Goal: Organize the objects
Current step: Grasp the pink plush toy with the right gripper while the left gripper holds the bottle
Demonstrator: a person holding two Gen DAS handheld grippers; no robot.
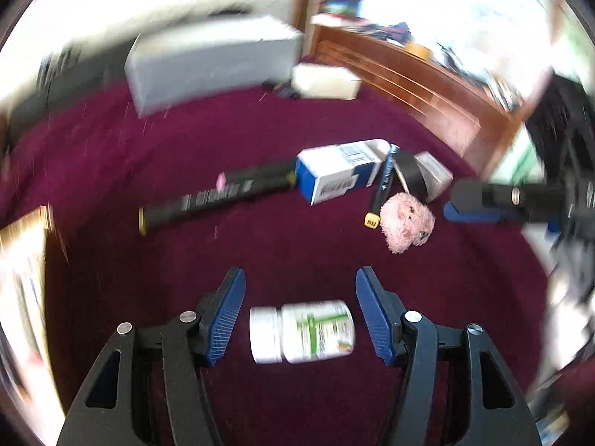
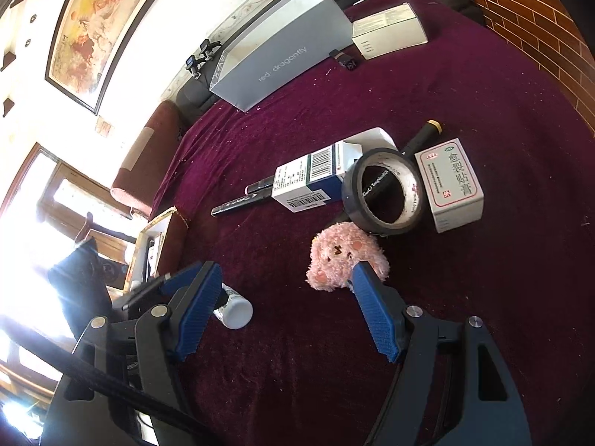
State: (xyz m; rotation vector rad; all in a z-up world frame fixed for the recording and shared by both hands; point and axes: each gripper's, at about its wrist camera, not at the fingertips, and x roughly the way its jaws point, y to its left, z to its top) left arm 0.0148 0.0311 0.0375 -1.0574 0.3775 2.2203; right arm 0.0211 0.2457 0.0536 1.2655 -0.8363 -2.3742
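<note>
A white pill bottle point(image 1: 301, 330) with a green label lies on its side on the maroon cloth point(image 1: 186, 267). It lies between the jaws of my left gripper point(image 1: 301, 273), which is open, with a gap on each side of the bottle. My right gripper point(image 2: 286, 267) is open and holds nothing. Its right fingertip sits just in front of a pink plush toy point(image 2: 346, 256). In the right wrist view the bottle point(image 2: 236, 310) shows behind the left finger. The left wrist view is blurred.
Beyond the plush toy lie a blue-and-white carton point(image 2: 308, 182), a grey tape roll point(image 2: 383, 193), a white medicine box point(image 2: 452, 186), a black marker point(image 2: 241, 197) and a yellow-capped pen point(image 2: 427, 132). A large grey box point(image 2: 279, 52) and a small white box point(image 2: 390, 29) stand at the back.
</note>
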